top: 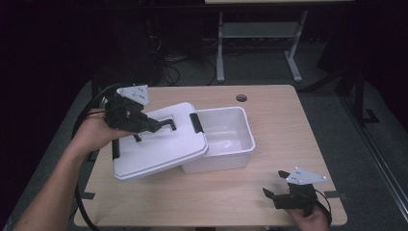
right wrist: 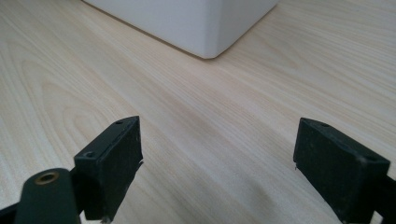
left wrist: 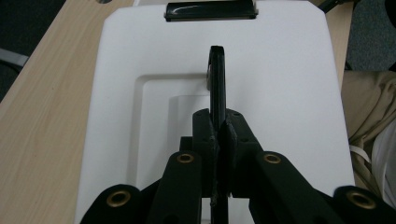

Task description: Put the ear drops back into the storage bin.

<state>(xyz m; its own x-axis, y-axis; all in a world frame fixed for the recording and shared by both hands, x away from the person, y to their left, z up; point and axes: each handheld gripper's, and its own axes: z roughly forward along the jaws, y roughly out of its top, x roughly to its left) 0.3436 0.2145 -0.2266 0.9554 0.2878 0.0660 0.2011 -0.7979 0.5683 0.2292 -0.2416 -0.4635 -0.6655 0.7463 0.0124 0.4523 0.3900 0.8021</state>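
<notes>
**Lid half off the bin, left gripper on its handle**

Landmark = the white bin (top: 226,139), sitting open-topped near the middle of the wooden table (top: 269,192).

White lid (top: 159,144) is tilted: its one edge rests over the bin's left rim, the rest hangs out to the left of the bin and slopes down toward the tabletop. Covers abt the left third of the bin's opening; rest of the bin's inside is bare white. A black latch (top: 196,122) sits on the lid edge that lies over the bin; another black latch shows on the lid's far-left edge, away from the bin.

Left gripper (top: 153,126) is over the lid, left of the bin, w/ its jaws pressed tight on the black handle (top: 166,124) in the lid's recessed centre. In the left gripper view the handle (left wrist: 217,84) stands up on edge between the two pads, pinched from both sides, lid (left wrist: 289,93) spreading white beneath.

Right gripper (top: 275,187) is well apart from the bin, off its front-right corner, near the table's front edge, low at the wood. Jaws spread wide, nothing between them; right gripper view shows bare woodgrain betw. the pads and the bin's corner (right wrist: 205,28) farther off.
</notes>
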